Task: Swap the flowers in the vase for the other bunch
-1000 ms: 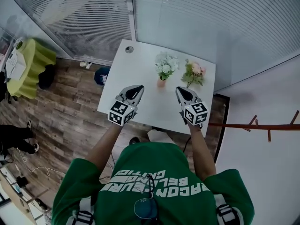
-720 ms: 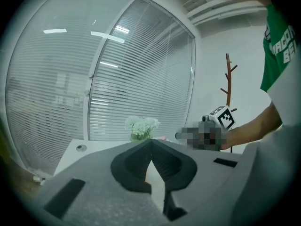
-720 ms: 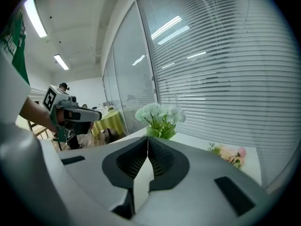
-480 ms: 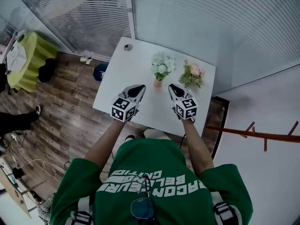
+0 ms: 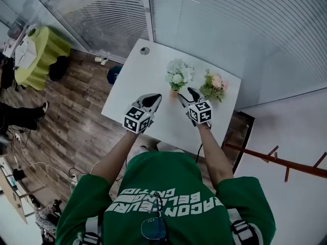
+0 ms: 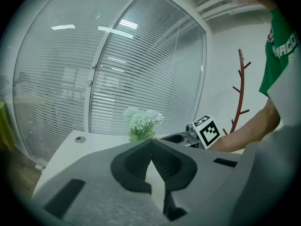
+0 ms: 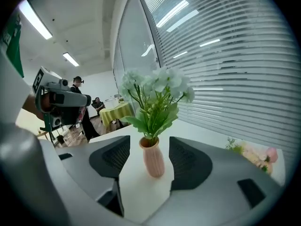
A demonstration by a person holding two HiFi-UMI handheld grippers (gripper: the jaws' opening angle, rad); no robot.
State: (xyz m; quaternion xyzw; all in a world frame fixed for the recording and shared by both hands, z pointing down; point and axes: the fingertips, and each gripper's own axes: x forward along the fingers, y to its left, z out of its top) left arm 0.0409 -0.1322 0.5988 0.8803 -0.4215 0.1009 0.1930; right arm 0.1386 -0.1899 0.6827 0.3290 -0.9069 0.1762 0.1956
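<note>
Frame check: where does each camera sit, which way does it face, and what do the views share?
Head view: on the person's head, looking steeply down at the table; shows the shirt, arms, left gripper and right gripper.
Left gripper view: on the left gripper, looking along its shut jaws toward the white flowers; the right gripper shows beyond.
Right gripper view: on the right gripper, whose jaws have just been opening; faces the vase, in their gap, untouched; left gripper at left.
Shared: all three show the white flowers.
</note>
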